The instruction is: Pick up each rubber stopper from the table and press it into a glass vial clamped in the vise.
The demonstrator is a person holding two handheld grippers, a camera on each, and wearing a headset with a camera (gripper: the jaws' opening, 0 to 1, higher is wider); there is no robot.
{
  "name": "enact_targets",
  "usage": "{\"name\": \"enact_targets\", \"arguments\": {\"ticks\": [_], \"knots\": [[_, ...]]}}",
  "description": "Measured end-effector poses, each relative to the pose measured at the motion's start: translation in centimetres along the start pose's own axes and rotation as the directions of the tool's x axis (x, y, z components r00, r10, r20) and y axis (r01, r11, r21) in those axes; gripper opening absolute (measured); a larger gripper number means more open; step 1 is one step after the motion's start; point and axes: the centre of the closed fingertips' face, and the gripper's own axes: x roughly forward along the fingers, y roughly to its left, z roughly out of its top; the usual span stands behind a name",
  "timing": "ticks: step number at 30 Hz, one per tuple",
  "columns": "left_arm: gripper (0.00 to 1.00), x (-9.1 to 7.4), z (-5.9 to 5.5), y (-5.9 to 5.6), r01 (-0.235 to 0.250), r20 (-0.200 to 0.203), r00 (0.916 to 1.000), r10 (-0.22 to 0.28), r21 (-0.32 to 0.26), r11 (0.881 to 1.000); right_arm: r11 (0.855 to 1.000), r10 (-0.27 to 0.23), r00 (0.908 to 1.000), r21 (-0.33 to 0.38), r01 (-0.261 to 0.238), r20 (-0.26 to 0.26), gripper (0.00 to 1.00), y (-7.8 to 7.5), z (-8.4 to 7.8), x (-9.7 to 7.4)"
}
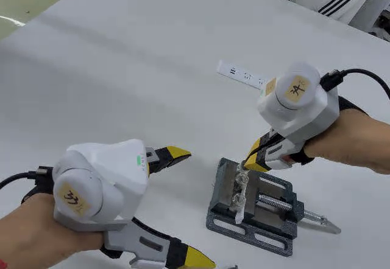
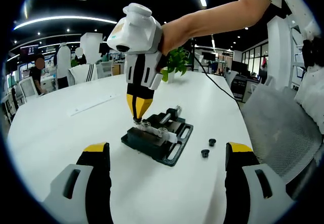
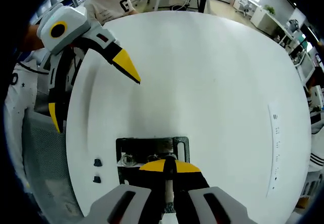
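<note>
Left gripper: my left gripper (image 1: 187, 207) hangs low over the table (image 1: 122, 68), near side of the vise, jaws spread wide with nothing between the yellow tips.
Right gripper: my right gripper (image 1: 248, 163) points steeply down, its tips right at the top of the vise jaws. Its own view shows the two yellow tips drawn together with just a thin dark slit between them. I cannot tell whether a stopper is pinched there.
Vise: the dark bench vise (image 1: 268, 211) sits flat on the table, its screw handle sticking out away from my left gripper.
Vials: small glass vials (image 1: 241, 190) are lined up in the vise mouth; I read them as clear glints and cannot count them with certainty. My right gripper's tips are on or just above the end of that row.
Stoppers: two black rubber stoppers (image 2: 212, 142) (image 2: 205, 153) lie loose on the table just beside the vise, close together but apart from each other.
Beyond: a white strip with small marks (image 1: 241, 73) lies flat on the table past my right gripper.
</note>
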Motion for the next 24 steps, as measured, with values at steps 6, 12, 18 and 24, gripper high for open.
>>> {"name": "enact_targets", "arguments": {"ticks": [6, 12, 18, 24], "knots": [[0.94, -0.18, -0.01, 0.02, -0.005, -0.003, 1.0000, 0.005, 0.002, 1.000, 1.000, -0.012, 0.9995, -0.009, 0.012, 0.028, 0.00, 0.04, -0.10, 0.04], [0.94, -0.22, -0.05, -0.04, -0.005, -0.004, 1.0000, 0.005, 0.002, 1.000, 1.000, -0.020, 0.9992, -0.018, 0.021, 0.033, 0.00, -0.07, -0.04, 0.08], [0.94, -0.20, -0.02, -0.12, -0.001, -0.006, 1.0000, 0.001, 0.006, 1.000, 1.000, -0.020, 0.9993, -0.020, 0.020, 0.032, 0.00, -0.13, -0.05, 0.12], [0.94, -0.44, -0.17, 0.00, -0.002, -0.010, 0.9999, 0.002, 0.009, 1.000, 1.000, -0.014, 0.9987, 0.006, 0.014, 0.049, 0.00, -0.12, -0.10, 0.17]]}}
